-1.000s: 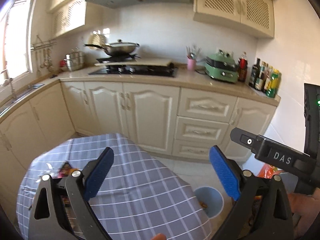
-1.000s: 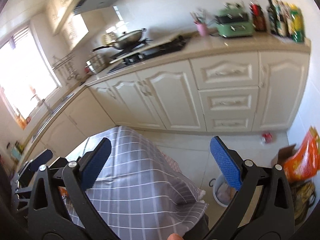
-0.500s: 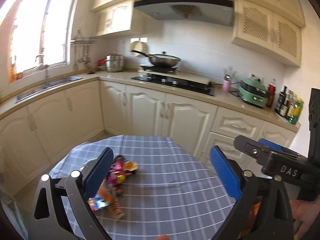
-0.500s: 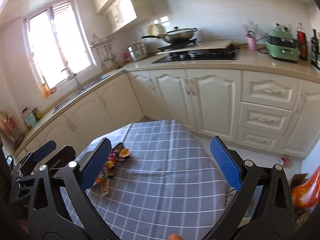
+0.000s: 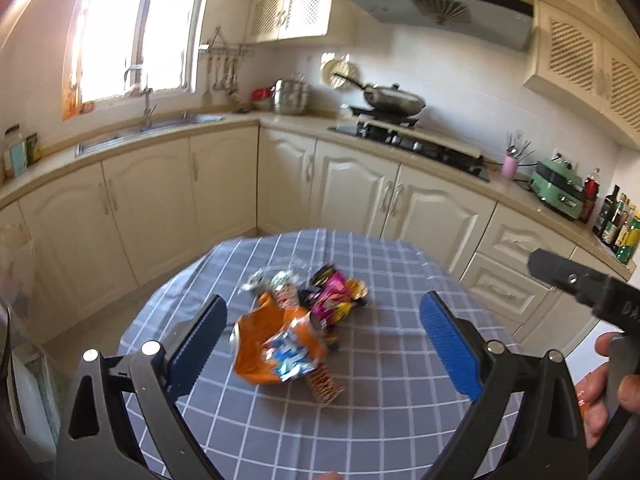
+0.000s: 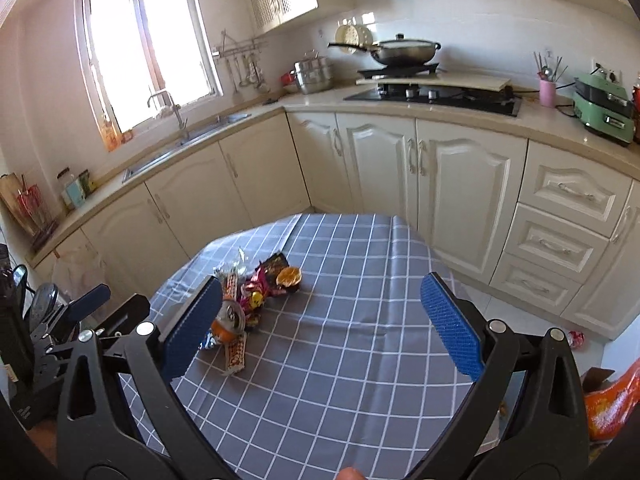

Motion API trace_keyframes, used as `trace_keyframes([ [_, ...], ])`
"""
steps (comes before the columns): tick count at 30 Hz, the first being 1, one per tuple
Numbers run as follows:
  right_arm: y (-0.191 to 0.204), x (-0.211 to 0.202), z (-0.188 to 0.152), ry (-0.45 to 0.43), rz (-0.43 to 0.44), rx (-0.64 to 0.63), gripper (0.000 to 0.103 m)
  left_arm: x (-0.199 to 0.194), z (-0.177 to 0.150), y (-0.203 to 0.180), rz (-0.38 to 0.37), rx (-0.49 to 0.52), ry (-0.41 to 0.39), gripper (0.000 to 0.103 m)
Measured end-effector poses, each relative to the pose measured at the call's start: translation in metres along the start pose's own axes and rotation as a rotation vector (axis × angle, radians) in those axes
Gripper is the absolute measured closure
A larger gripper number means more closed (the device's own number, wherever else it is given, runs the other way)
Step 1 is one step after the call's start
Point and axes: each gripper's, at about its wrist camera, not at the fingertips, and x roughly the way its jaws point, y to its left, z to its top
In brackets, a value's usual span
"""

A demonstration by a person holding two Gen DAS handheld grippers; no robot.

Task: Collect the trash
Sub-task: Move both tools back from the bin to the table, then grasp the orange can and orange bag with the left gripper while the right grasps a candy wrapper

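A heap of trash lies on the grey checked tablecloth (image 5: 380, 380): a crushed orange can (image 5: 272, 344), a pink wrapper (image 5: 332, 296), silvery foil (image 5: 272, 280) and a brown wafer pack (image 5: 324, 384). My left gripper (image 5: 324, 344) hovers open just short of the heap, with nothing between its blue pads (image 5: 448, 344). In the right wrist view the same heap, with the can (image 6: 228, 320) and the pink wrapper (image 6: 260, 292), sits to the left on the cloth (image 6: 340, 340). My right gripper (image 6: 320, 328) is open and empty above the table's middle. The left gripper's fingers (image 6: 84, 306) show at the left edge.
Cream kitchen cabinets (image 6: 400, 160) wrap around behind the table, with a sink (image 5: 160, 128), a hob with a wok (image 5: 394, 100) and bottles (image 5: 620, 224) on the counter. An orange bag (image 6: 608, 404) and a cardboard box sit on the floor at right.
Both views have swung left and down from the cabinets and floor bin toward the table. The trash heap now lies closer and nearer the middle between the left gripper's fingers. Both grippers stayed open.
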Motion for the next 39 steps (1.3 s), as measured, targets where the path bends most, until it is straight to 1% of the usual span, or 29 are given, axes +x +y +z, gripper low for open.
trace_keyframes([
  [3, 0.003, 0.013, -0.004, 0.028, 0.006, -0.001, 0.006, 0.017, -0.010, 0.007, -0.001, -0.011, 0.034, 0.008],
  [8, 0.001, 0.030, -0.010, 0.068, 0.004, 0.006, 0.006, 0.056, -0.024, 0.010, 0.003, 0.012, 0.106, 0.008],
  [13, -0.010, 0.044, -0.013, 0.100, -0.005, 0.029, 0.006, 0.099, -0.034, 0.012, 0.019, 0.029, 0.169, 0.009],
  [15, -0.014, 0.046, -0.013, 0.107, -0.009, 0.034, 0.006, 0.110, -0.034, 0.012, 0.026, 0.037, 0.179, 0.009],
  [16, -0.016, 0.049, -0.013, 0.111, -0.010, 0.036, 0.006, 0.117, -0.034, 0.011, 0.030, 0.045, 0.188, 0.010],
  [17, -0.017, 0.050, -0.013, 0.114, -0.009, 0.037, 0.006, 0.121, -0.035, 0.011, 0.028, 0.049, 0.196, 0.022],
  [18, -0.019, 0.053, -0.013, 0.119, -0.008, 0.039, 0.006, 0.129, -0.037, 0.011, 0.016, 0.056, 0.219, 0.028],
  [20, -0.021, 0.057, -0.014, 0.129, -0.005, 0.046, 0.006, 0.142, -0.041, 0.010, -0.004, 0.064, 0.261, 0.050],
  [21, -0.022, 0.060, -0.015, 0.136, -0.002, 0.049, 0.006, 0.145, -0.043, 0.010, -0.001, 0.071, 0.265, 0.052],
  [23, -0.022, 0.064, -0.017, 0.146, 0.000, 0.049, 0.006, 0.147, -0.045, 0.006, 0.016, 0.111, 0.252, 0.055],
  [24, -0.021, 0.066, -0.018, 0.151, 0.004, 0.048, 0.006, 0.147, -0.046, 0.007, 0.008, 0.114, 0.249, 0.057],
  [26, -0.017, 0.071, -0.020, 0.168, 0.018, 0.042, 0.006, 0.146, -0.046, 0.010, -0.017, 0.093, 0.251, 0.063],
  [28, -0.012, 0.078, -0.025, 0.190, 0.041, 0.031, 0.006, 0.142, -0.046, 0.015, -0.024, 0.083, 0.244, 0.065],
  [34, 0.016, 0.104, -0.046, 0.283, 0.106, -0.032, 0.006, 0.123, -0.048, 0.036, -0.032, 0.026, 0.213, 0.067],
  [39, 0.040, 0.125, -0.063, 0.343, 0.134, -0.095, 0.006, 0.098, -0.048, 0.054, -0.032, -0.021, 0.171, 0.067],
])
